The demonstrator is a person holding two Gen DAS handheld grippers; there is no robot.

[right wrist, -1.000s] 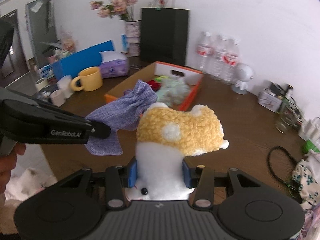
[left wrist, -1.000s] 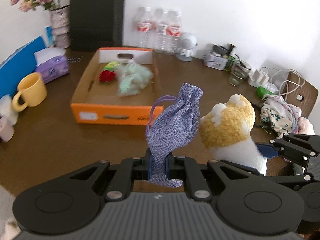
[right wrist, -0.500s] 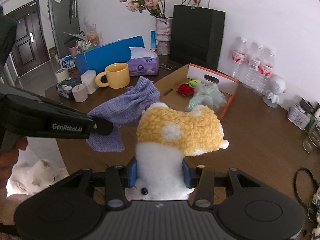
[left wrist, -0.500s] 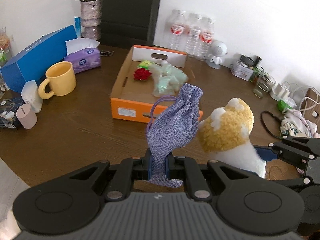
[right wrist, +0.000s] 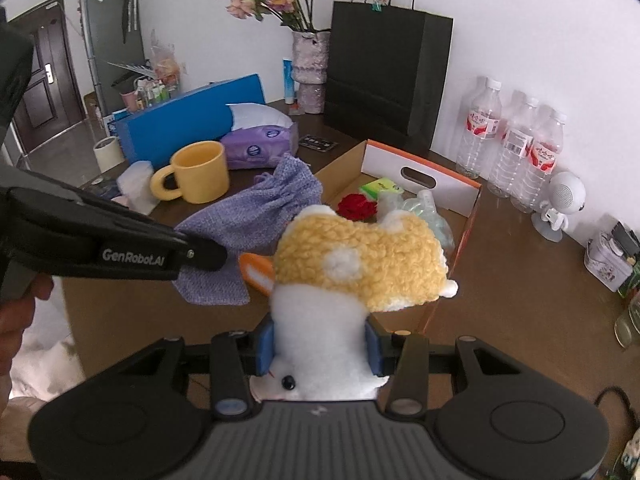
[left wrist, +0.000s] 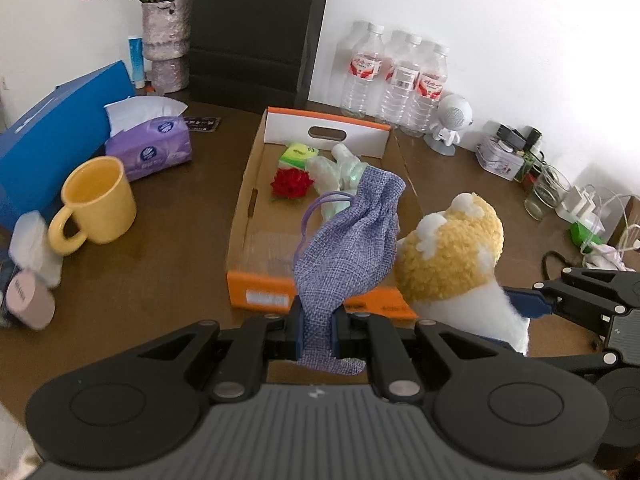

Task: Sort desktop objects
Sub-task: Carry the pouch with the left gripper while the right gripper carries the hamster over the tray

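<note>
My left gripper [left wrist: 318,330] is shut on a purple woven drawstring pouch [left wrist: 346,248], held up just in front of the orange cardboard box [left wrist: 256,284]. My right gripper [right wrist: 318,346] is shut on a yellow and white plush toy [right wrist: 356,264], whose white body sits between the blue pads. The pouch [right wrist: 248,220] and the plush toy [left wrist: 452,256] hang side by side near the box's front edge [right wrist: 430,312]. Inside the box lie a red flower [left wrist: 291,184], a green packet [left wrist: 298,156] and a pale plastic bag [left wrist: 340,168].
A yellow mug [left wrist: 96,204], purple tissue pack [left wrist: 148,148] and blue box [left wrist: 48,136] stand left of the orange box. A black paper bag [left wrist: 256,32], flower vase [left wrist: 166,40] and water bottles [left wrist: 396,80] line the wall. A glass [left wrist: 544,192] and cables [left wrist: 592,208] are at the right.
Both grippers have carried the pouch and the plush toy leftward along the table, so the orange box now lies directly ahead. Neither grip has altered.
</note>
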